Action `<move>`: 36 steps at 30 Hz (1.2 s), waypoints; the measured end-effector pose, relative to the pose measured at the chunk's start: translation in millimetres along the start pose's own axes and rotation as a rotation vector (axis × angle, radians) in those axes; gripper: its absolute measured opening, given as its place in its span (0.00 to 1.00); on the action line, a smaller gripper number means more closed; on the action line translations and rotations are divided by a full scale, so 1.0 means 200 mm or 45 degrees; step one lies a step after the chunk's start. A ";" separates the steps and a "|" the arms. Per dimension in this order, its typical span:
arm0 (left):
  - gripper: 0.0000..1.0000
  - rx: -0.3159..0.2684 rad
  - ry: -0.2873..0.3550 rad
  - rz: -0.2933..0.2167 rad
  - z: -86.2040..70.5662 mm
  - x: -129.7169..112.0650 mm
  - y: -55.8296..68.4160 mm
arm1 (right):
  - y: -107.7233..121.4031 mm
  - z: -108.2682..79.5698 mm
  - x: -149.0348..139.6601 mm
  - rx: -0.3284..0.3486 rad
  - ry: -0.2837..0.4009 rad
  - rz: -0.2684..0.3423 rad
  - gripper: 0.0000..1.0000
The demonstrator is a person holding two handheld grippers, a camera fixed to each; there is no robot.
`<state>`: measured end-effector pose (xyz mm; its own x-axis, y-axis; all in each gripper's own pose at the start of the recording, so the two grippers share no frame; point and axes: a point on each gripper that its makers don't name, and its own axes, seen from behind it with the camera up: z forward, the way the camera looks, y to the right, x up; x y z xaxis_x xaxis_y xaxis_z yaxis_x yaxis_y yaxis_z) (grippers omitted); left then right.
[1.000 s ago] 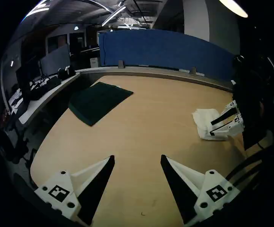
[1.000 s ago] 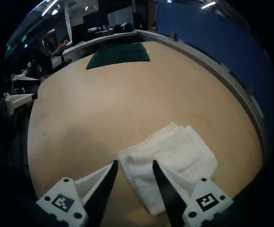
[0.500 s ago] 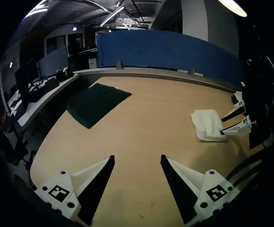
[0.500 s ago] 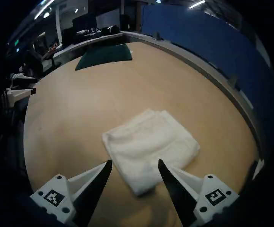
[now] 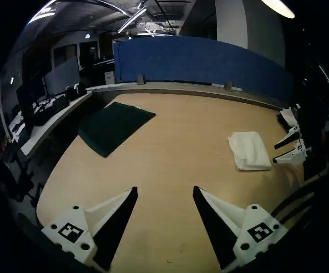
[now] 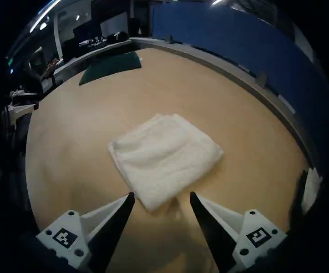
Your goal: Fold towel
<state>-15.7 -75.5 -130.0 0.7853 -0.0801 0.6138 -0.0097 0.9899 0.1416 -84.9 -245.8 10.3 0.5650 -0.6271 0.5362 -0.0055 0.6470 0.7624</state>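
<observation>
A dark green cloth (image 5: 112, 125) lies flat on the wooden worktop (image 5: 187, 118), far ahead and to the left of the left tongs (image 5: 164, 189), near the worktop's far left edge. Beyond it on that side stand monitors (image 5: 64, 75) on a neighbouring desk, and a blue partition (image 5: 200, 59) runs along the worktop's far side.

The left tongs are held low and about level over the near edge of the worktop, their fingers pointing straight out across the bare wood. Their two tips stand well apart, with nothing between them.

Ahead and to the right of the left tongs lies the white towel (image 5: 250, 151), folded into a compact rectangle and flat on the worktop, well apart from the green cloth.

Just to the right of the towel in the left gripper view are the right tongs (image 5: 275, 154), turned so that one finger sits above the other, both pointing at the towel's right edge with a strip of wood between. The hand behind them is too dark to make out.

In the right gripper view these tongs are tilted down at the worktop, fingers spread wide. The towel lies just ahead, its near corner showing in the gap between the tips, but neither finger touches it. A faint shadow falls on the wood beneath that gap.
</observation>
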 end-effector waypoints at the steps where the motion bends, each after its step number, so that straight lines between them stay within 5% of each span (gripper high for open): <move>1: 0.90 0.000 0.000 0.000 0.00 0.00 0.00 | 0.00 0.00 0.00 0.001 -0.002 -0.003 0.95; 16: 0.90 0.003 0.001 -0.008 0.00 -0.01 0.00 | -0.06 0.08 -0.13 0.006 -0.063 -0.014 0.86; 23: 0.90 0.000 0.001 -0.005 0.01 -0.02 0.00 | -0.07 0.10 -0.15 0.010 -0.069 0.001 0.70; 30: 0.90 0.002 0.003 -0.007 0.00 -0.02 0.00 | -0.08 0.11 -0.16 0.011 -0.084 0.016 0.38; 36: 0.90 0.007 0.003 -0.002 0.00 -0.02 -0.01 | -0.08 0.14 -0.18 0.009 -0.089 0.045 0.24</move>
<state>-17.9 -77.8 -132.7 0.7869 -0.0815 0.6117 -0.0116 0.9891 0.1467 -127.9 -245.2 -10.9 0.5055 -0.6327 0.5866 -0.0302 0.6665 0.7449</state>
